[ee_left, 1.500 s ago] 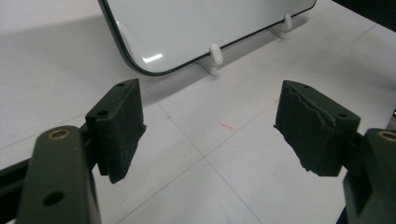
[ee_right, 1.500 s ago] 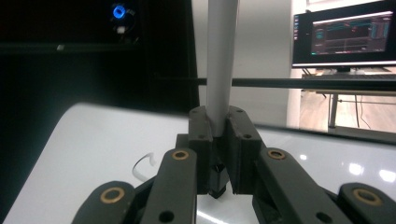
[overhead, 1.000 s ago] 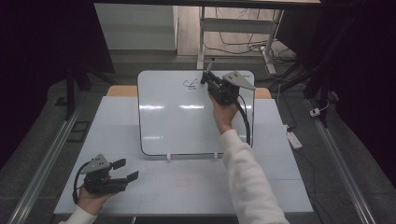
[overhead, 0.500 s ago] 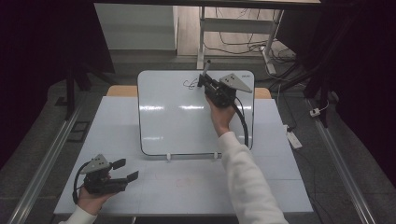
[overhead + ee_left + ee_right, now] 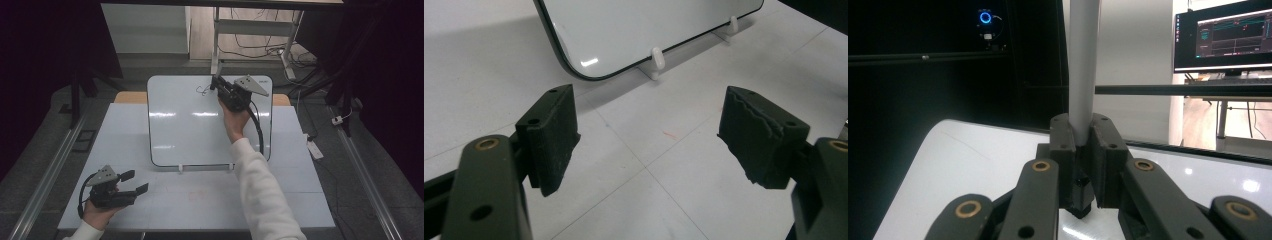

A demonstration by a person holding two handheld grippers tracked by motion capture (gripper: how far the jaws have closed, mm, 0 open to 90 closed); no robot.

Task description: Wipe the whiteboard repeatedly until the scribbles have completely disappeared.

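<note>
My right gripper (image 5: 216, 82) is clamped tight on a grey marker (image 5: 1082, 65) at the far edge of the whiteboard (image 5: 190, 135), while my left gripper (image 5: 137, 182) rests wide open and empty on the table (image 5: 200, 205).

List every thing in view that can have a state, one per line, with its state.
Whiteboard: propped up tilted on two white clips, a small scribble near its top edge.
Marker: held upright, dark tip down at the board.
Right gripper: shut on the marker.
Left gripper: open, nothing between its jaws, held above the table.
Monitor: switched on, showing graphs.
</note>
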